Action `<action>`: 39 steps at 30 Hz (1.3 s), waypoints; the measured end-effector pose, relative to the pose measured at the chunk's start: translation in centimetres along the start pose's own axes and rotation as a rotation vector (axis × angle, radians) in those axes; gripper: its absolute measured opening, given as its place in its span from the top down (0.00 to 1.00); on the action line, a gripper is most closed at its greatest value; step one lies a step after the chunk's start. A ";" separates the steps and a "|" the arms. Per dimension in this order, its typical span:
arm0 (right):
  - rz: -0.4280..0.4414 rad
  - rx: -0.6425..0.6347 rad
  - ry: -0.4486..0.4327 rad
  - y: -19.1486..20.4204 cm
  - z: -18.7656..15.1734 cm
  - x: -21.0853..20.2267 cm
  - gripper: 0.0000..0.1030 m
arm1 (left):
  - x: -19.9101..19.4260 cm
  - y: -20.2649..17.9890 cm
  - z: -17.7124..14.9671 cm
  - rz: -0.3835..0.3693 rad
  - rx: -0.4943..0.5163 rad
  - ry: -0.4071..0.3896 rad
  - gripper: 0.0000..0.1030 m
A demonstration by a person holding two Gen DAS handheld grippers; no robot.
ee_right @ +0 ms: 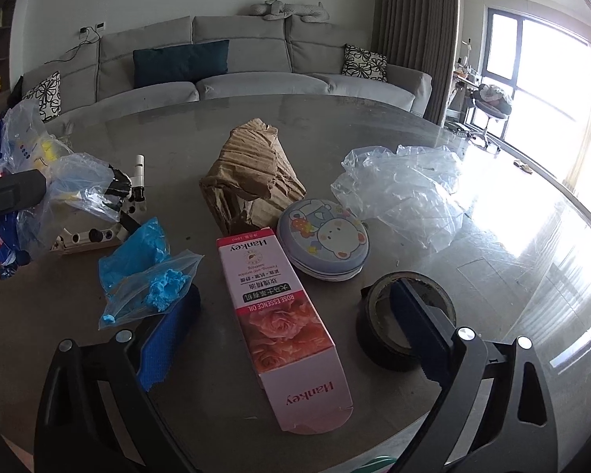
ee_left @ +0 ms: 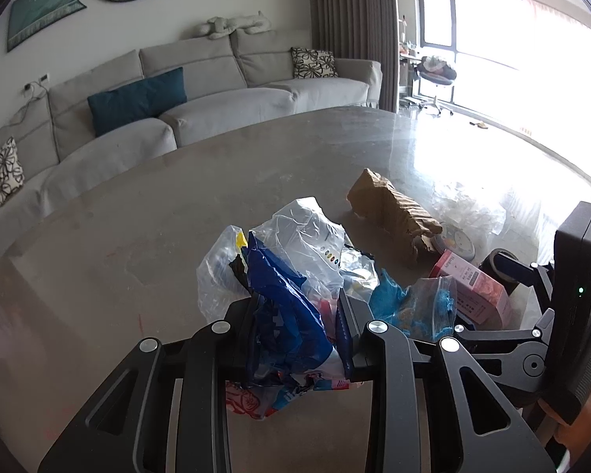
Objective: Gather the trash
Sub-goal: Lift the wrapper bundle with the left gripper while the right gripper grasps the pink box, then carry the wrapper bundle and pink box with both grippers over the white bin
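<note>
The carton [ee_right: 285,327] is lying between the right gripper's [ee_right: 295,339] jaws (tape roll [ee_right: 404,321] around the right one), tin [ee_right: 323,242] lying ahead.

The only print that reads clearly stands on the pink carton [ee_right: 283,327] lying lengthwise on the desk [ee_right: 492,268], seen upside down in the right wrist view. "Hankey" appears at its near end in pink letters and again at its far end. A dark pink band across the middle reads "ROSE ESSENCE OIL". Chinese characters sit in the panel beyond it, too small to read. In the left wrist view the same carton's [ee_left: 472,287] lettering is too small to read.
</note>
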State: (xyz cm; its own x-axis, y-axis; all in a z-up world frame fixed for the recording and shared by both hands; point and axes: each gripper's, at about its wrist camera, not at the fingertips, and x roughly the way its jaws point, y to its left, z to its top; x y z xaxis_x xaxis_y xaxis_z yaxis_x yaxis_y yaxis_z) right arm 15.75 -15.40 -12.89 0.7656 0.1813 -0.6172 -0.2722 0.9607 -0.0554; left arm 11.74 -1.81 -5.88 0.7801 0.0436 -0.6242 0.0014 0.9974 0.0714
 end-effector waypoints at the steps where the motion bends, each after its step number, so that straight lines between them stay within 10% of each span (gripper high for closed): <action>1: -0.007 -0.009 -0.003 0.1 0.0 -0.2 0.21 | 0.0 0.0 0.0 0.001 0.001 -0.001 0.70; 4: -0.041 -0.042 -0.005 0.7 0.0 -0.6 0.53 | 0.0 0.1 0.1 0.000 0.001 0.000 0.70; 10: -0.059 -0.051 -0.021 0.8 -0.1 -1.3 0.62 | -0.1 0.0 0.2 -0.004 -0.007 0.000 0.69; 39: -0.119 -0.043 -0.118 1.1 0.0 -13.3 0.62 | -7.9 -2.2 -1.2 -0.056 0.002 -0.074 0.69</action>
State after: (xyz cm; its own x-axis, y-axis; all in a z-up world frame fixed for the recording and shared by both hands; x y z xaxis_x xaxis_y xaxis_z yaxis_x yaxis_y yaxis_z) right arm 5.26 -16.79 -4.71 0.8565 0.0930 -0.5076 -0.1983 0.9674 -0.1573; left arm 4.81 -4.31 -2.03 0.8228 -0.0171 -0.5681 0.0481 0.9981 0.0397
